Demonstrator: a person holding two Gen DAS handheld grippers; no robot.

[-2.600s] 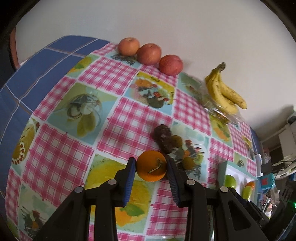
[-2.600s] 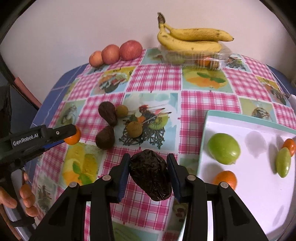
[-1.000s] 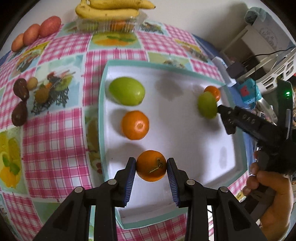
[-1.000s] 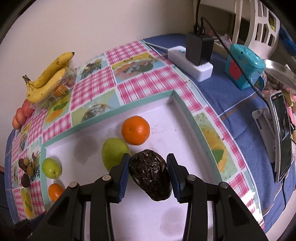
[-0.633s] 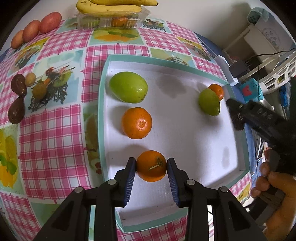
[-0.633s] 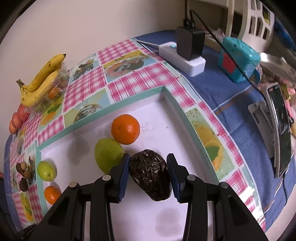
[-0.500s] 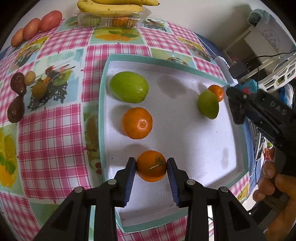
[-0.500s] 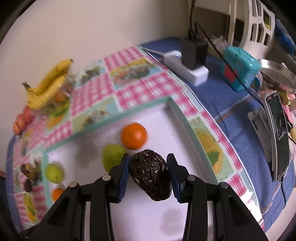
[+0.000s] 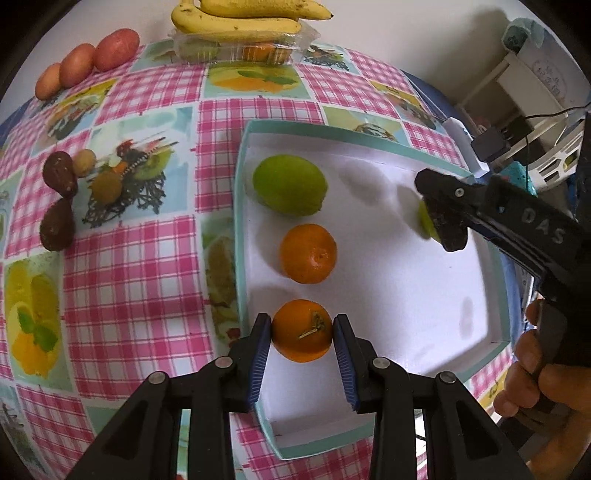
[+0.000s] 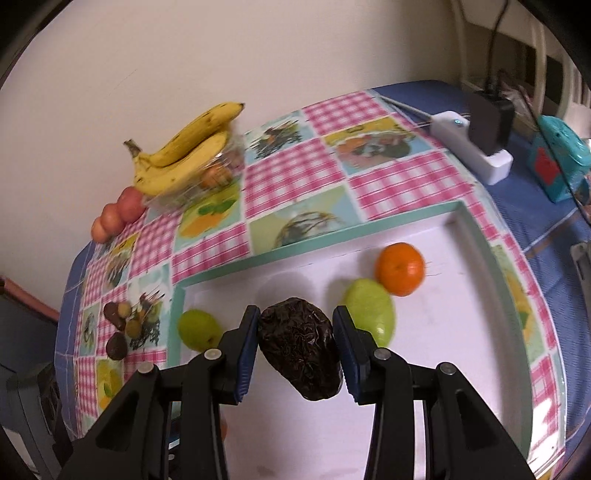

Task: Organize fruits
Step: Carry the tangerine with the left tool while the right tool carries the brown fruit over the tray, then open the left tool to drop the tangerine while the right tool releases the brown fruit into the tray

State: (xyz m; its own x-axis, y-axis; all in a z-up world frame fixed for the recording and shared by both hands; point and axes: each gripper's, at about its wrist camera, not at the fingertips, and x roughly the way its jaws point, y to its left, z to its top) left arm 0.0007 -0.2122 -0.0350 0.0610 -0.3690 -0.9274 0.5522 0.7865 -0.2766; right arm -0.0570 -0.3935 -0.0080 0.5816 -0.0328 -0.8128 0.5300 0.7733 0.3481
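Observation:
My left gripper [image 9: 302, 332] is shut on an orange [image 9: 301, 329] low over the near left part of the white tray [image 9: 399, 295]. In the tray lie a green fruit [image 9: 290, 184] and a second orange [image 9: 307, 253]. My right gripper [image 10: 295, 328] is shut on a dark wrinkled avocado [image 10: 301, 341] above the tray [image 10: 461, 332], beside a green fruit [image 10: 371, 308] and an orange [image 10: 399, 268]. The right gripper also shows in the left wrist view [image 9: 448, 221], over the tray's far right.
Two dark avocados [image 9: 59, 199] and small brown fruits [image 9: 105, 184] lie on the checked tablecloth left of the tray. Bananas [image 9: 243, 16] on a clear box and three red apples [image 9: 85, 61] stand at the back. A charger block [image 10: 480, 136] sits right of the tray.
The right gripper has swung left over the tray with the avocado. The left gripper has held almost still with its orange low over the tray.

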